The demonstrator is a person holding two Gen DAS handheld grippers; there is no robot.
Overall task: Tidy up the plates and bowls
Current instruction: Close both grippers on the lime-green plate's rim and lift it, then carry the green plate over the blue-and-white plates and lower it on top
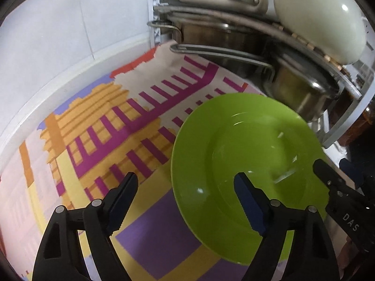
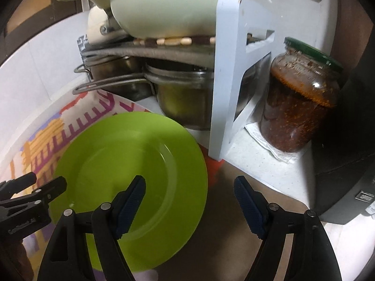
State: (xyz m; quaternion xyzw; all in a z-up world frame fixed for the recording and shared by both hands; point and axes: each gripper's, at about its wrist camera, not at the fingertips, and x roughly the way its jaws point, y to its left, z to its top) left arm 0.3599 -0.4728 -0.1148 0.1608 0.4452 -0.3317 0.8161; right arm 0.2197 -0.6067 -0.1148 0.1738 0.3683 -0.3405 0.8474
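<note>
A lime green plate lies on a colourful patterned cloth; it also shows in the right wrist view. My left gripper is open above the plate's left rim, its right finger over the plate, its left finger over the cloth. My right gripper is open above the plate's right rim, its left finger over the plate. The right gripper's tip shows at the plate's right edge in the left wrist view. Neither gripper holds anything.
A white rack stands behind the plate with steel pots under its shelf and cream cookware on top. A jar of brown paste with a green lid stands right of the rack. A white wall borders the cloth.
</note>
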